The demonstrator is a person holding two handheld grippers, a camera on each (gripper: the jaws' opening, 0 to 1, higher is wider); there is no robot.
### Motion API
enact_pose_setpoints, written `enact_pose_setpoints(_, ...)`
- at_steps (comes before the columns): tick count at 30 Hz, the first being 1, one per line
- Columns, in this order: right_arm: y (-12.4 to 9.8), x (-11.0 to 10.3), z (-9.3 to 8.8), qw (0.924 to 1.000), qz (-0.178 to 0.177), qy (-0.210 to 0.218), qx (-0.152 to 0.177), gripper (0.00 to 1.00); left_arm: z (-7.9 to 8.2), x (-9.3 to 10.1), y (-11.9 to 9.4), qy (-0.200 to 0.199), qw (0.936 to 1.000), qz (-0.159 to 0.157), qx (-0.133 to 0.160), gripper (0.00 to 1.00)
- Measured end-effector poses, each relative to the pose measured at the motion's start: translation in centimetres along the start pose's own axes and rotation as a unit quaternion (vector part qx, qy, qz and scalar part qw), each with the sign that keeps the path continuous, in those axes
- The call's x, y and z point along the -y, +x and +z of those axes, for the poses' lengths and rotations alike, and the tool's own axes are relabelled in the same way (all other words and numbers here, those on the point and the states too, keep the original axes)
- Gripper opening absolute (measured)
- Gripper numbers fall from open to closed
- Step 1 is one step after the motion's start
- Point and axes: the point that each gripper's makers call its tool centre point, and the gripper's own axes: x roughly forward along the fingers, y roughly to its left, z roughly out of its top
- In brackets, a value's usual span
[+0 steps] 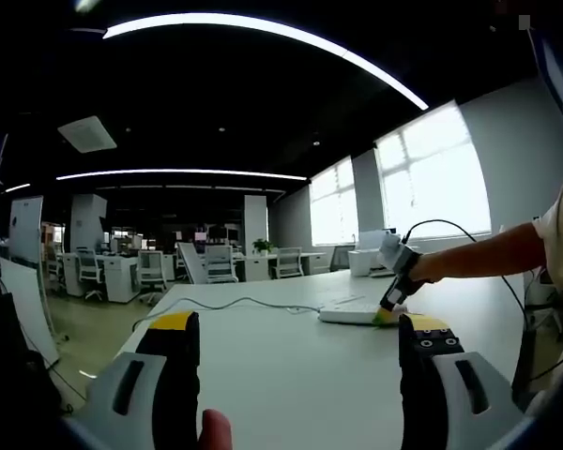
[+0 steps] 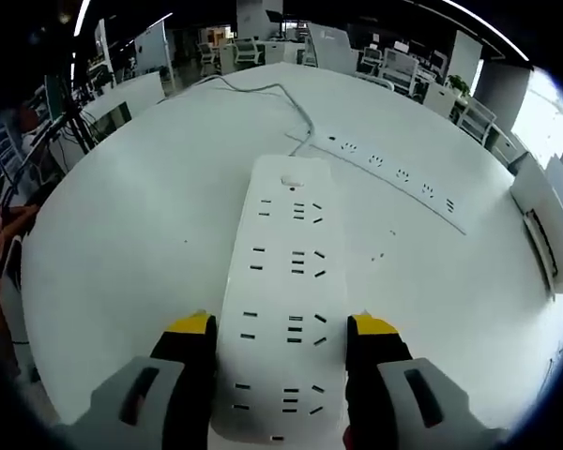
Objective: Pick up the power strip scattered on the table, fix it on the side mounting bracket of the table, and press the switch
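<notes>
A white power strip (image 2: 286, 281) with several sockets and a switch (image 2: 291, 180) at its far end lies flat on the white table (image 2: 122, 244). My right gripper (image 2: 281, 330) is shut on its near end, one yellow-tipped jaw pressed against each long side. Its cable (image 2: 300, 117) trails off toward the far edge. In the left gripper view the same power strip (image 1: 352, 316) sits at mid-right with the right gripper (image 1: 396, 281) down on it, a person's arm behind. My left gripper (image 1: 300, 328) hovers open above the table (image 1: 291, 375), nothing between its jaws.
A long socket rail (image 2: 399, 175) is set into the tabletop just right of the strip. A white box (image 2: 542, 214) stands near the right edge. The cable (image 1: 235, 302) crosses the table leftward. Office desks and chairs (image 1: 150, 270) stand beyond the far edge.
</notes>
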Motion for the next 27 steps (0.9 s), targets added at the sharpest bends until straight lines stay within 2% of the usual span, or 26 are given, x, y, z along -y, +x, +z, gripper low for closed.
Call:
enact_pose_setpoints(4, -0.3, -0.7, 0.4, 0.9994, 0.024, 0.022, 0.008, 0.5, 0.0, -0.1, 0.0, -0.002, 1.0, 0.0, 0.0, 0.91)
enact_pose_setpoints(11, 0.1, -0.4, 0.6, 0.9997, 0.021, 0.012, 0.001, 0.5, -0.1, 0.1, 0.2, 0.0, 1.0, -0.003, -0.001, 0.91)
enact_pose_setpoints(16, 0.4, -0.2, 0.6, 0.9998, 0.019, 0.01, -0.001, 0.5, -1.1, 0.3, 1.9, 0.021, 0.999, -0.026, -0.03, 0.93)
enact_pose_setpoints(18, 0.4, -0.2, 0.6, 0.9998, 0.019, 0.009, -0.002, 0.5, -0.5, 0.4, 2.7, 0.036, 0.9981, -0.037, -0.032, 0.93)
enact_pose_setpoints(24, 0.6, -0.1, 0.5, 0.9998, 0.017, 0.005, -0.004, 0.5, 1.9, -0.1, 4.6, 0.061, 0.9968, -0.047, -0.022, 0.93)
enact_pose_setpoints(26, 0.7, -0.2, 0.5, 0.9998, 0.017, 0.005, -0.005, 0.5, 2.3, 0.1, 5.2, 0.059, 0.9966, -0.054, -0.018, 0.93)
enact_pose_setpoints(27, 0.7, -0.2, 0.4, 0.9998, 0.018, 0.006, -0.005, 0.5, 2.4, 0.3, 5.6, 0.044, 0.9971, -0.06, -0.014, 0.93)
